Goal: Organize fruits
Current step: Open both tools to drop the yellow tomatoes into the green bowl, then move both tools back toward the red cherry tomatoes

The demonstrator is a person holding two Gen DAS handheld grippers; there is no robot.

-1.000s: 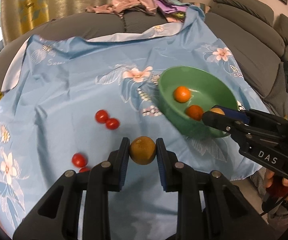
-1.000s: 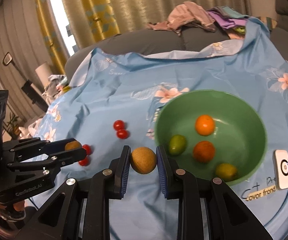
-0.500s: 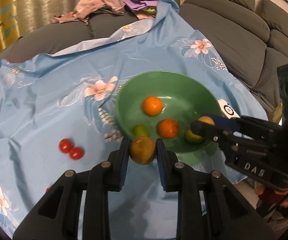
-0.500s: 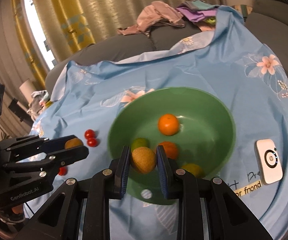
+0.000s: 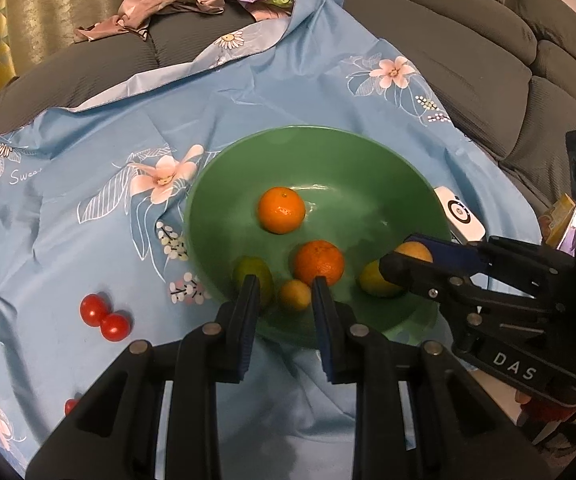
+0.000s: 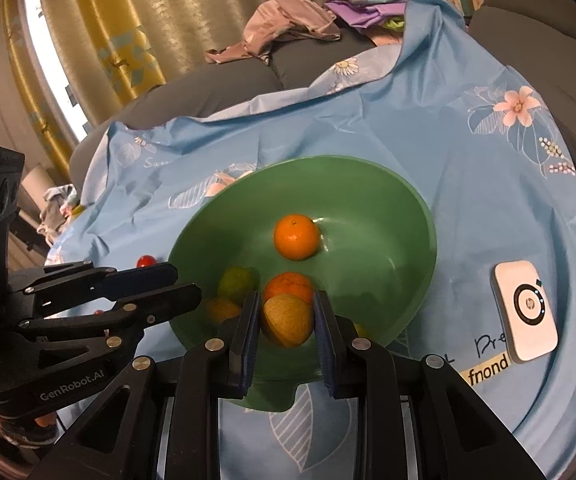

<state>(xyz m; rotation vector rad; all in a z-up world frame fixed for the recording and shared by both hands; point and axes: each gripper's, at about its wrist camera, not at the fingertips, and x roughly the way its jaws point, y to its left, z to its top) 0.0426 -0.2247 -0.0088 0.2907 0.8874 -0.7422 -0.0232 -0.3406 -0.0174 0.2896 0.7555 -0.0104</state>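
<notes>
Clenching the right tongs [image 6: 286, 297] on a yellow-brown fruit [image 6: 288, 320], with the pads pressing on both of its sides. Hanging it over the near part of the green bowl [image 6: 367, 200], inside the rim, with the bowl's floor straight below and an orange [image 6: 288, 284] just beyond. Being round, offering no long axis to mind. Judging from that: needing only a letting-go, no further reaching, for landing it among the fruit lying in there.

Keeping the left tongs [image 5: 283, 280] released over the bowl's near-left edge, gripping nothing; showing a small yellow fruit [image 5: 293, 295] loose in the bowl below the gap, touching neither pad.

Leaving a pair of cherry tomatoes [image 5: 94, 309] out on the blue flowered cloth [image 5: 88, 120], well to the left of the bowl and nearer the left tongs than the right, so probably falling to the left hand.
</notes>
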